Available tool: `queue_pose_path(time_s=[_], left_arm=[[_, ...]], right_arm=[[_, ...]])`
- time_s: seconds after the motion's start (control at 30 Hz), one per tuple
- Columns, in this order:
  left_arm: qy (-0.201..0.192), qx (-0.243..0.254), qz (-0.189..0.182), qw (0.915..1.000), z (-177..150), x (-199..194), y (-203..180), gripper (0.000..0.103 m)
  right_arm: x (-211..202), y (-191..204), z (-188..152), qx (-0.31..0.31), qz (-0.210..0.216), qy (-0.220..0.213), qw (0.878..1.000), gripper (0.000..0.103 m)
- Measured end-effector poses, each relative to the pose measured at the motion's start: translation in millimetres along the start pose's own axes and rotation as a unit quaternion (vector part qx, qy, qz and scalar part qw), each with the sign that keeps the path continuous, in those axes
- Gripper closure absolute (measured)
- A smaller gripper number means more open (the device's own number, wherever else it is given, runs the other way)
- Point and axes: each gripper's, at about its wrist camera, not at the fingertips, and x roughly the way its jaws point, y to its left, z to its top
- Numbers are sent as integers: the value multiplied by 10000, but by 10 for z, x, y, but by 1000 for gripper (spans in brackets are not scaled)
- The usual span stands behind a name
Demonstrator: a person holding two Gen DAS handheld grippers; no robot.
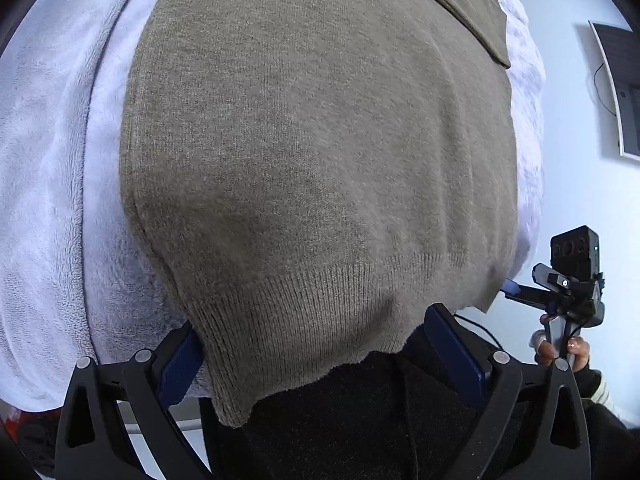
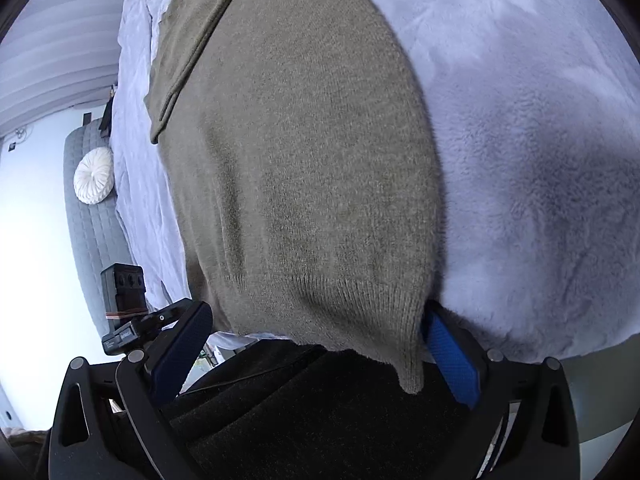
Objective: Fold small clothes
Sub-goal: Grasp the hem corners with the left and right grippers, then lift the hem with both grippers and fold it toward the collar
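Hand-held gripper beneath sweater hem, over blanket

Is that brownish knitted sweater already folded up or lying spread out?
Mostly spread: the brownish knitted sweater lies flat across the fluffy white blanket, ribbed hem hanging over the edge.

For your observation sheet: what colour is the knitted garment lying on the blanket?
The knitted garment is a brownish olive-grey, clearest in the left wrist view.

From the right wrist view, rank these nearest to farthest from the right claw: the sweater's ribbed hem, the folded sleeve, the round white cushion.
1. Ribbed hem of the sweater, hanging between the right claw's fingers.
2. Folded sleeve, upper left, farther up the sweater.
3. Round white cushion, far left, beyond the white blanket, on a grey quilted seat.
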Motion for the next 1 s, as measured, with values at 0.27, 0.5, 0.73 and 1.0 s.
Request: queue_pose_path(time_s=[0.27,0.5,0.73,1.0], left_arm=[[59,-295,167,9994,-18,3,155,63],[12,-153,-572,9982,51,-145,127,91],[-604,75,-1344,9891,401,-744,-13,91],[-1201,543,-1547,9791,1101,-1389,-133,91]], right_arm=[[152,25,-14,125,149,206,9996,6],[149,18,-38,417,-134,102,9990,88],[-136,380,12,402,1222,-584,9900,89],[-509,983,427,254,1987,-1614,9663,94]])
